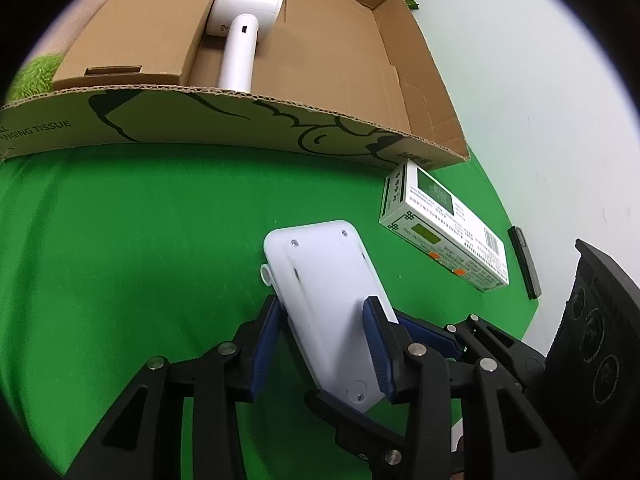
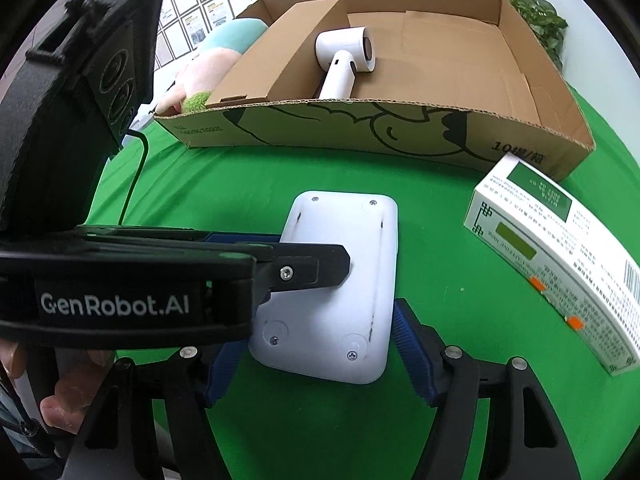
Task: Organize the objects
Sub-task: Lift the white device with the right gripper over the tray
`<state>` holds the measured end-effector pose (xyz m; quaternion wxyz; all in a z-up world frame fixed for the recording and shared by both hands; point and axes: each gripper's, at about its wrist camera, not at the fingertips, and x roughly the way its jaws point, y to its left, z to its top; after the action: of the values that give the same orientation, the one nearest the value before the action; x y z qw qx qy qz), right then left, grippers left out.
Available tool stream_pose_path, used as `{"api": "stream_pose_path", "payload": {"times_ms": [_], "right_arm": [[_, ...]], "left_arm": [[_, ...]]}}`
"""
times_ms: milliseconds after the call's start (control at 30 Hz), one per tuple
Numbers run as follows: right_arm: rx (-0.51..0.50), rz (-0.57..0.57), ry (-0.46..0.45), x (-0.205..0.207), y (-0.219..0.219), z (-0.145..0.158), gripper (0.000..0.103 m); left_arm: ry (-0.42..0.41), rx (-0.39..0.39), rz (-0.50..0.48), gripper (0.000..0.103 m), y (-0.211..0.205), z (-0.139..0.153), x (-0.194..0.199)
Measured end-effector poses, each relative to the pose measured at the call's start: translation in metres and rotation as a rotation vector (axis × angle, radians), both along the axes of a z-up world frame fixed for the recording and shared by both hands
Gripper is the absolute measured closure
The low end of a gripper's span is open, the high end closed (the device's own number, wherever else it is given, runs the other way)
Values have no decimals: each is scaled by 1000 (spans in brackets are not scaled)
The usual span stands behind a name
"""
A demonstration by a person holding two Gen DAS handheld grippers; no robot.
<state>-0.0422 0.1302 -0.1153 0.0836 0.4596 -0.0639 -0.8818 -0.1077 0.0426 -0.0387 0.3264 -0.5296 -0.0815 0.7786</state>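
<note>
1. cardboard box (image 2: 400, 136) at 12 o'clock of the green table (image 1: 140, 240), open-topped, white handheld device (image 2: 344, 60) inside.
2. white plastic unit (image 1: 328, 300) lies back-up at centre, near the box: judged rigid, light, smooth-sided and slippery; best taken across its long edges.
3. left gripper (image 1: 326, 344) tilted downward, pads clamped on those edges.
4. right gripper (image 2: 316, 356) tilted downward, jaws straddling the unit's near end; right pad apart.

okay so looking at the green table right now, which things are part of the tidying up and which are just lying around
Part of the job:
- white flat device, gripped by the left gripper, right gripper straddling it
- cardboard box, open
- white handheld appliance, already in the box
- green-and-white carton, probably next

Just lying about:
- plush toy beside the box
- leafy plant behind it
- dark slim object at the table edge
</note>
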Motion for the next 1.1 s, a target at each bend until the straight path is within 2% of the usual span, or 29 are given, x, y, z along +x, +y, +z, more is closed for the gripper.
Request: {"api": "stream_pose_path", "payload": {"times_ms": [267, 467, 733, 1000, 1100], "right_arm": [[0, -26, 50, 9, -5, 17, 36], [37, -36, 147, 11, -6, 59, 36], [99, -48, 265, -13, -21, 114, 36], [125, -65, 338, -28, -23, 157, 36], [119, -70, 338, -39, -17, 170, 36]], "left_arm": [[72, -1, -7, 66, -2, 23, 9], [183, 36, -10, 69, -8, 69, 9], [324, 73, -20, 69, -10, 128, 2], [390, 89, -27, 70, -7, 168, -19], [395, 82, -35, 70, 0, 179, -35]]}}
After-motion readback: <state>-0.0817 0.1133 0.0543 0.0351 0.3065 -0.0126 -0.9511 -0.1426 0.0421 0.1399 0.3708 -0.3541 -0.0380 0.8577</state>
